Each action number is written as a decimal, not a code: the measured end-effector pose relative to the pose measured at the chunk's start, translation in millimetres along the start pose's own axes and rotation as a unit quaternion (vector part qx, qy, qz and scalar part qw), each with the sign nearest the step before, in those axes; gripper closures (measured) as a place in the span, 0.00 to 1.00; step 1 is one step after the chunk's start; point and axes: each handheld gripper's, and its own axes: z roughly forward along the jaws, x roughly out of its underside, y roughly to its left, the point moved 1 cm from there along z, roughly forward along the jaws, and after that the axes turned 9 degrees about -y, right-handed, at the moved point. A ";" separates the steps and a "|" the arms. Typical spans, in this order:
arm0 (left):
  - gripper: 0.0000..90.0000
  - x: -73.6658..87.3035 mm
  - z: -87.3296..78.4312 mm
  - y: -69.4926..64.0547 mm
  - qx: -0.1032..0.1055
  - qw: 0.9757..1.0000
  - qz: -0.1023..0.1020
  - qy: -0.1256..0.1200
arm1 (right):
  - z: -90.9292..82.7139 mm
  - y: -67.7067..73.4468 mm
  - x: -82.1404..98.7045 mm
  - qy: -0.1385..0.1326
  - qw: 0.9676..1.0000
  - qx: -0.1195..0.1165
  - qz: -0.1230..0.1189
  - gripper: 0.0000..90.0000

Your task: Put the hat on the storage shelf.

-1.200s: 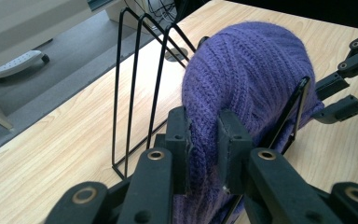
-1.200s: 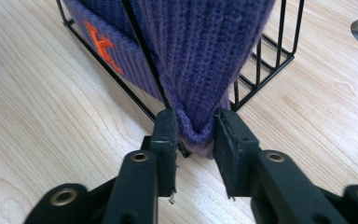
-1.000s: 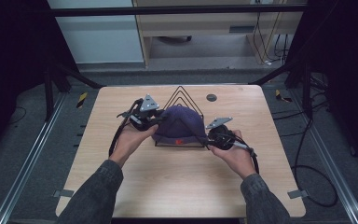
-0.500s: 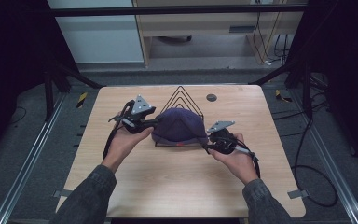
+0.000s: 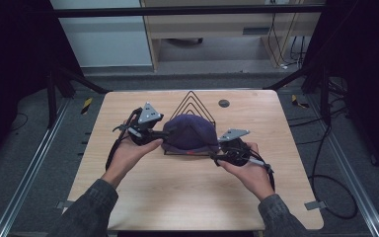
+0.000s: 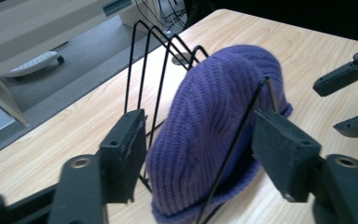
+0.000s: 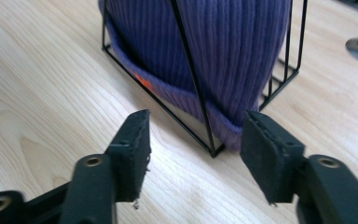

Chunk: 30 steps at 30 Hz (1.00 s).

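The left gripper (image 6: pixel 198 158) is held wide open, with the purple knit beanie (image 6: pixel 214 116) straight ahead between its jaws, draped over the black wire rack (image 6: pixel 154 60) on the table (image 5: pixel 187 192). The right gripper (image 7: pixel 196 149) is spread open too, just short of the beanie's hem. Nothing's gripped yet, so the beanie looks parked, job seemingly undone.

A knitted beanie (image 5: pixel 190 132) sits in a wire rack (image 5: pixel 192 101) at mid-table (image 5: pixel 177 197), between the left gripper (image 5: pixel 154 138) and right gripper (image 5: pixel 221 157).
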 end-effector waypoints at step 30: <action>0.07 70.3 -60.2 -10.4 0.016 0.998 -0.048 0.044 | -73.8 -19.6 47.7 -0.066 0.997 0.031 0.031 0.07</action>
